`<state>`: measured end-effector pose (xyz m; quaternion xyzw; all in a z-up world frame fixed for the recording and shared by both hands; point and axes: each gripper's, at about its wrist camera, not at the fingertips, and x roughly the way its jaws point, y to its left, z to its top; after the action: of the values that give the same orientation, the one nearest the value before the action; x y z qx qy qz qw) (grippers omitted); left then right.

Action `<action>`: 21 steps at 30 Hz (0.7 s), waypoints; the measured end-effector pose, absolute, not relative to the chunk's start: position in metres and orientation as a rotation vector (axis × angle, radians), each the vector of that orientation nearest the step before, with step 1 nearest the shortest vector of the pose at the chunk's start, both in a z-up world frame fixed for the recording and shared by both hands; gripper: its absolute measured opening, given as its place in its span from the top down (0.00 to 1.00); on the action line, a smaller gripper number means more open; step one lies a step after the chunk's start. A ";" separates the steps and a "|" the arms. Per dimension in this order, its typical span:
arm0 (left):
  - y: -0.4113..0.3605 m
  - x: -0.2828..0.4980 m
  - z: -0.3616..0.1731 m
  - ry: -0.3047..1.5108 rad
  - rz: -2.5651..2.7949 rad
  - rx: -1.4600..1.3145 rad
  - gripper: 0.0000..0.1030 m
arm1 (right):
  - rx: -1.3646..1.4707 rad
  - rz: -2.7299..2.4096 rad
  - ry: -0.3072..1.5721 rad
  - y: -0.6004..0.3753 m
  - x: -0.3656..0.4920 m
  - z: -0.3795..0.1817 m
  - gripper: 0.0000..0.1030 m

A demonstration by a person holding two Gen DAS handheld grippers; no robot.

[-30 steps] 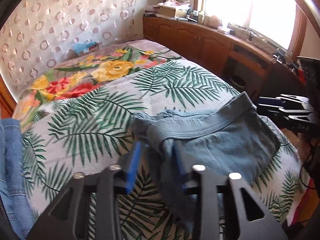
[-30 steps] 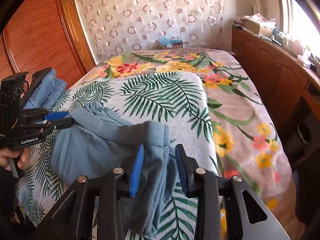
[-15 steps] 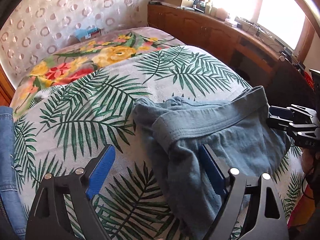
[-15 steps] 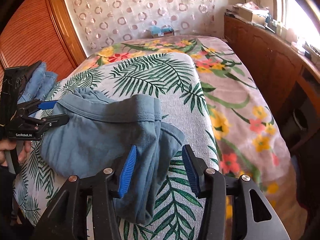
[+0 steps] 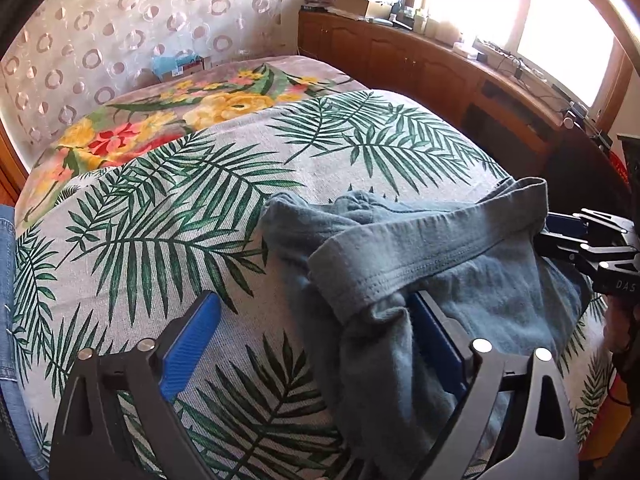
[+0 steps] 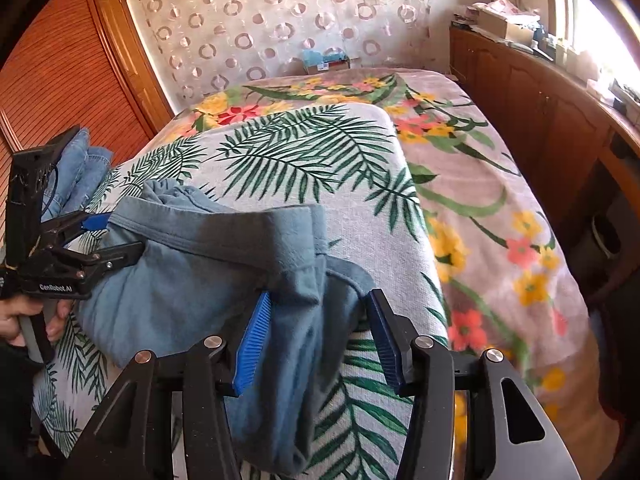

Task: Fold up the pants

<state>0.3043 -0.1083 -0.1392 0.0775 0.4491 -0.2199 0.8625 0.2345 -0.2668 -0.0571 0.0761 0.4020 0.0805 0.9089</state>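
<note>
Blue-grey pants lie bunched on the palm-leaf cloth, waistband toward the far side. My left gripper is over their left end with its jaws wide and still opening. Fabric rests against the right pad, while the left pad is clear of it. In the right wrist view the pants hang over the bed's near edge between the pads of my right gripper. Its jaws are opening too and do not pinch the cloth. Each gripper shows in the other's view: left gripper, right gripper.
Folded jeans lie at the left edge of the bed. A floral blanket covers the rest. Wooden cabinets run along the right under the window. A slatted wardrobe stands on the left. A hand holds the left gripper.
Both grippers let go of the pants: the left jaws spread wide, the right jaws less. The left gripper sank a little and the fabric settled onto the bed.
</note>
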 end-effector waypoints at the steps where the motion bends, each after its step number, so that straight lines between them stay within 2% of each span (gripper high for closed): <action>1: -0.108 0.304 -0.140 0.940 -0.461 0.164 0.06 | 0.150 0.165 0.830 -0.266 0.236 -0.057 0.50; 4: -0.107 0.305 -0.139 0.939 -0.462 0.164 0.06 | 0.150 0.174 0.835 -0.265 0.239 -0.057 0.50; 7: -0.107 0.306 -0.141 0.933 -0.451 0.166 0.00 | 0.155 0.192 0.843 -0.263 0.244 -0.057 0.50; 17: -0.107 0.311 -0.140 0.946 -0.479 0.162 0.00 | 0.150 0.201 0.842 -0.257 0.253 -0.058 0.50; 19: -0.105 0.312 -0.138 0.945 -0.497 0.144 0.06 | 0.149 0.200 0.836 -0.257 0.251 -0.059 0.50; 21: -0.106 0.312 -0.136 0.946 -0.523 0.129 0.16 | 0.146 0.199 0.834 -0.257 0.250 -0.059 0.59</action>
<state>0.3119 -0.1061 -0.1360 0.0613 0.4499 -0.2489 0.8555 0.2500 -0.2570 -0.0590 0.0709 0.4039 0.0962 0.9070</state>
